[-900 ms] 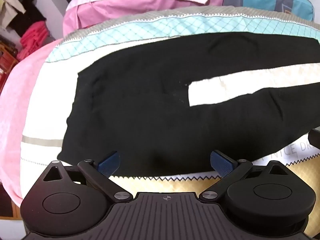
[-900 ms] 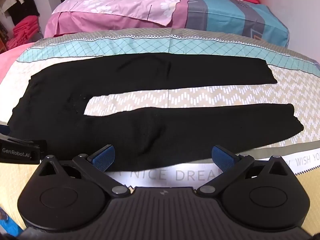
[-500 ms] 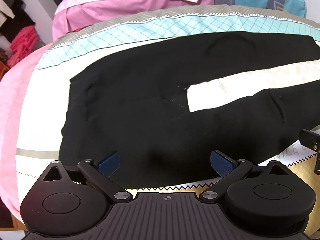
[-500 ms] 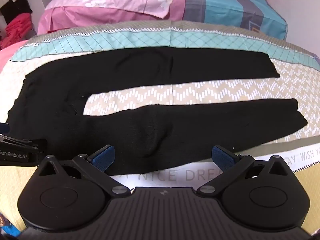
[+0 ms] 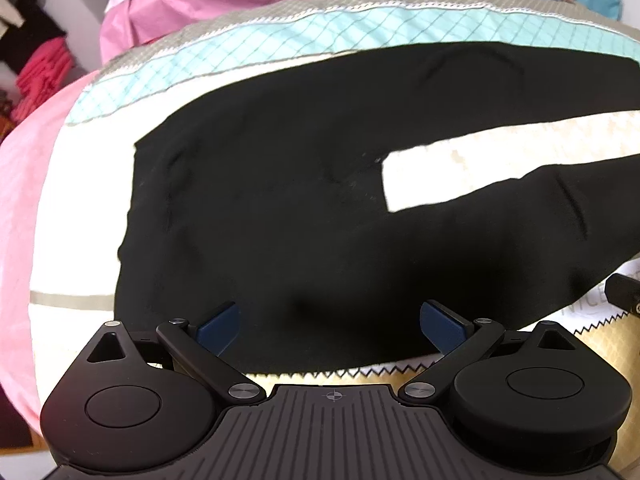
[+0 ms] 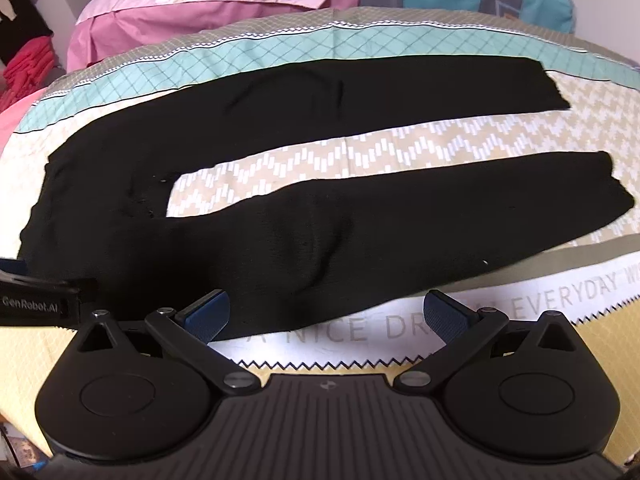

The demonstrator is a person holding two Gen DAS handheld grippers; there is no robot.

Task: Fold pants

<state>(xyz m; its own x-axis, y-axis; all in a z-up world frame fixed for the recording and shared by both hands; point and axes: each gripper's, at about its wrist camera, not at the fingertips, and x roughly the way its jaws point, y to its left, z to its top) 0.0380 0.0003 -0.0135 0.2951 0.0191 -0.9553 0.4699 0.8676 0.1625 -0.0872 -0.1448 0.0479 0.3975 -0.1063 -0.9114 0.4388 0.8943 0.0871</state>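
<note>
Black pants (image 6: pixel 304 216) spread flat across bedspread (image 6: pixel 400 152), unfolded, waistband toward 9 o'clock, both legs running toward 3 o'clock with a strip of bedspread showing between them. Fabric plain and matte, a few shallow creases near crotch and on the near leg. Left gripper (image 5: pixel 330 322) wide open above near edge of the seat area, nothing between its blue pads. Right gripper (image 6: pixel 326 314) likewise wide open over near leg's lower edge, gripping nothing. Bedspread beige zigzag with a teal diamond band at 12 o'clock and printed lettering at 6 o'clock. Pink pillow (image 6: pixel 192 4) beyond, at 11 o'clock; red folded clothes (image 6: pixel 28 68) at 9 o'clock.
</note>
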